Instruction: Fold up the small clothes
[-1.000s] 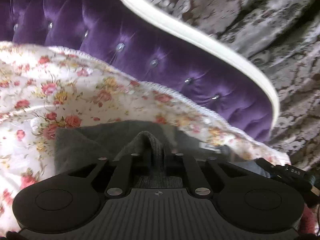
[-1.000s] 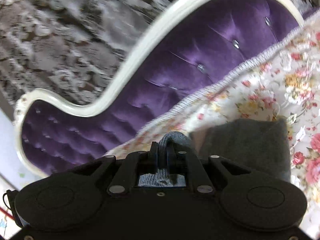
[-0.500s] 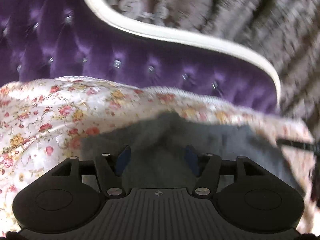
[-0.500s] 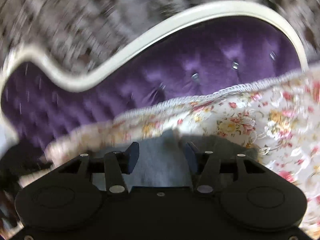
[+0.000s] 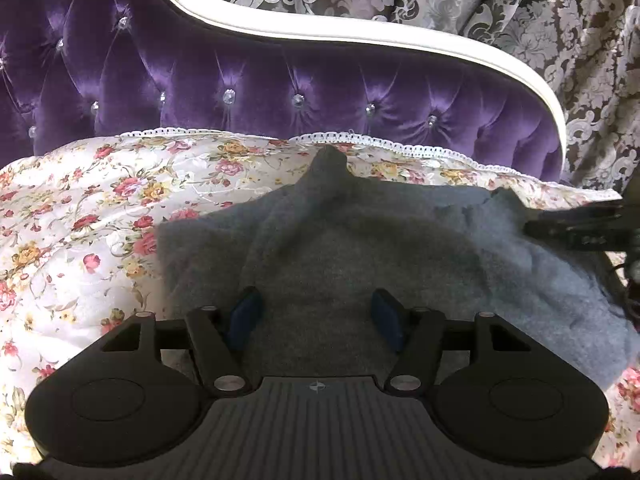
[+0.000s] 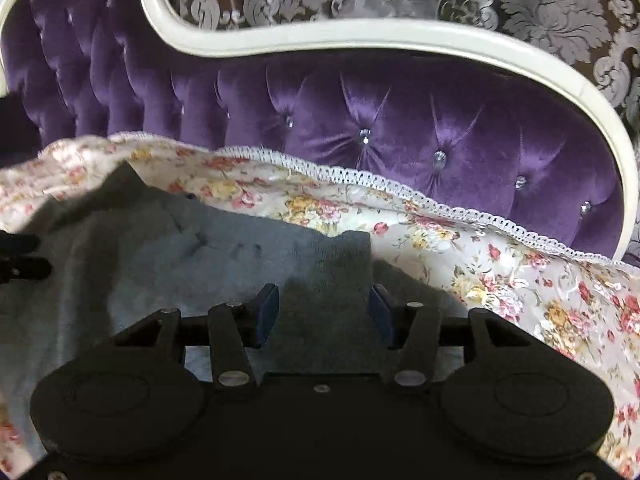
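Observation:
A grey knit garment [image 5: 360,248] lies spread on a floral bedspread [image 5: 80,216], with one pinched peak standing up at its far edge. My left gripper [image 5: 316,316] is open just above the garment, blue pads wide apart, holding nothing. In the right wrist view the same garment [image 6: 192,256] lies below my right gripper [image 6: 324,312], which is open and empty too. The right gripper's black tip shows at the right edge of the left wrist view [image 5: 580,228].
A purple tufted headboard [image 5: 280,88] with a white curved frame [image 5: 400,40] rises behind the bedspread. Patterned grey curtains [image 5: 560,20] hang behind it. The bedspread's lace edge [image 6: 400,192] runs along the headboard.
Both grippers were shut on folds of the grey garment a second ago. They have opened and let it go, and the garment now lies flat on the bedspread.

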`<state>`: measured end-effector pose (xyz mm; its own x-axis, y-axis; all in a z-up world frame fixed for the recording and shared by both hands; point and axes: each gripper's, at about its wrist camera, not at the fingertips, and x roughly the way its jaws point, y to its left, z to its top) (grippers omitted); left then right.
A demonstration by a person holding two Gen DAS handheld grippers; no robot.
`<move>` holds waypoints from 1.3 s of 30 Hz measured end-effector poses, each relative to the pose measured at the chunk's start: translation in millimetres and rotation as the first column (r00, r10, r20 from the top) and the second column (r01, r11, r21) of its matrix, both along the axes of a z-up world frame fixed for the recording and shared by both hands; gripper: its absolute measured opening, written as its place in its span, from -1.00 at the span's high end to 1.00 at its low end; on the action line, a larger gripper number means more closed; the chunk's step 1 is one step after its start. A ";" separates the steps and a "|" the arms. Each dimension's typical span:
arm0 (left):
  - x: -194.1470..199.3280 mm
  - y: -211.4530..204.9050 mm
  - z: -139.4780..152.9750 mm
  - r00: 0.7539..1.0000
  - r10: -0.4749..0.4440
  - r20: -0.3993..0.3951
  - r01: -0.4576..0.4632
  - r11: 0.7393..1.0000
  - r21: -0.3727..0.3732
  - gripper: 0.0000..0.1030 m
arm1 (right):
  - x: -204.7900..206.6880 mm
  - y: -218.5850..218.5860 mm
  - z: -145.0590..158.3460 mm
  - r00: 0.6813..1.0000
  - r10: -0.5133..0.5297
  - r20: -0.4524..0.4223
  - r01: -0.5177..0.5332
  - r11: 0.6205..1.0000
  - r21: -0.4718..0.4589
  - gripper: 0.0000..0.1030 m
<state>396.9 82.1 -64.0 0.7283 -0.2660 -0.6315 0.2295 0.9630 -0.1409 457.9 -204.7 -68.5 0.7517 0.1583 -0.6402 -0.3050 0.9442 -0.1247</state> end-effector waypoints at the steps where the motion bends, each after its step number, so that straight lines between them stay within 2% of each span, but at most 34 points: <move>1: -0.7 -0.6 0.2 1.000 -0.001 0.000 0.001 1.000 -0.001 -0.17 | 3.1 1.8 -3.3 1.000 0.000 -0.020 0.000 1.000 -0.015 0.14; 2: -1.2 -0.4 0.8 1.000 -0.002 -0.002 0.002 1.000 -0.002 -0.17 | 6.6 3.3 -7.3 0.999 0.001 -0.043 -0.002 1.000 -0.028 0.65; 3: -1.3 -0.1 1.1 1.000 -0.005 -0.004 0.005 1.000 -0.003 -0.17 | 7.6 3.9 -8.8 0.999 0.004 -0.049 -0.006 0.999 -0.033 0.85; 5: 0.0 1.4 1.1 1.000 -0.011 -0.009 0.011 1.000 -0.007 -0.17 | 7.5 3.2 -6.8 0.999 0.001 -0.034 -0.003 0.999 -0.042 0.87; 7: 1.1 2.4 1.3 1.000 -0.013 -0.014 0.013 1.000 -0.014 -0.17 | 10.3 -6.1 -5.0 0.999 -0.051 -0.016 0.050 0.998 -0.045 0.87; 9: 1.4 3.3 1.7 1.000 -0.013 -0.017 0.012 1.000 -0.018 -0.17 | 16.4 -22.4 -5.2 0.991 -0.129 -0.024 0.129 0.992 -0.011 0.87; 11: 1.7 4.0 2.0 1.000 -0.012 -0.022 0.012 1.000 -0.022 -0.17 | 19.5 -34.6 -5.9 0.986 -0.162 -0.037 0.163 0.986 0.023 0.87; 17: 11.7 1.7 17.6 0.998 -0.006 -0.063 0.006 1.000 -0.004 -0.18 | 14.7 -40.5 1.2 0.988 -0.151 -0.037 0.153 0.985 0.081 0.82; 20: 20.4 3.5 28.6 0.999 0.008 -0.042 -0.009 0.999 -0.031 -0.18 | 12.1 -43.9 12.1 0.989 -0.148 -0.018 0.149 0.979 0.138 0.61; 22: 27.9 0.8 32.4 1.000 0.016 -0.021 -0.016 1.000 -0.019 -0.19 | 11.5 -42.8 18.3 0.991 -0.136 -0.013 0.137 0.977 0.164 0.30; 23: 31.5 -1.4 32.2 1.000 0.016 -0.017 -0.016 1.000 -0.013 -0.19 | 12.4 -40.6 19.6 0.992 -0.123 -0.012 0.123 0.978 0.167 0.07; 24: 35.6 -3.4 30.8 1.000 0.014 -0.017 -0.014 1.000 -0.010 -0.19 | 14.5 -36.4 19.8 0.995 -0.102 -0.017 0.104 0.981 0.163 -0.02; 27: 51.0 -6.5 21.0 0.999 0.019 -0.038 -0.019 1.000 -0.016 -0.19 | 22.5 -21.2 14.0 0.997 -0.067 -0.039 0.071 0.990 0.119 -0.01; 31: 69.2 -0.5 3.9 0.992 0.081 -0.098 -0.084 0.996 -0.022 -0.18 | 37.0 -11.5 -1.6 0.993 -0.075 -0.088 0.081 0.995 0.063 -0.01; 32: 71.8 2.9 0.1 0.990 0.096 -0.103 -0.100 0.995 -0.029 -0.17 | 39.6 -10.7 -5.0 0.992 -0.078 -0.095 0.083 0.995 0.049 0.24; 33: 71.7 6.0 -1.3 0.991 0.105 -0.087 -0.108 0.994 -0.033 -0.17 | 40.7 -10.8 -7.4 0.992 -0.084 -0.092 0.088 0.996 0.034 0.83; 35: 71.9 7.5 -2.4 0.990 0.120 -0.080 -0.122 0.992 -0.022 -0.16 | 44.5 -17.0 -9.2 0.989 -0.125 -0.084 0.129 0.991 0.035 0.79; 39: 73.8 5.0 -1.2 0.984 0.158 -0.088 -0.158 0.987 0.002 -0.16 | 50.6 -35.3 -11.3 0.974 -0.204 -0.101 0.215 0.970 0.113 0.78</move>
<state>470.6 87.0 -65.2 0.7031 -0.1552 -0.6940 0.0611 0.9855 -0.1585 508.5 -240.0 -79.8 0.7180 0.0848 -0.6908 -0.1035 0.9945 0.0145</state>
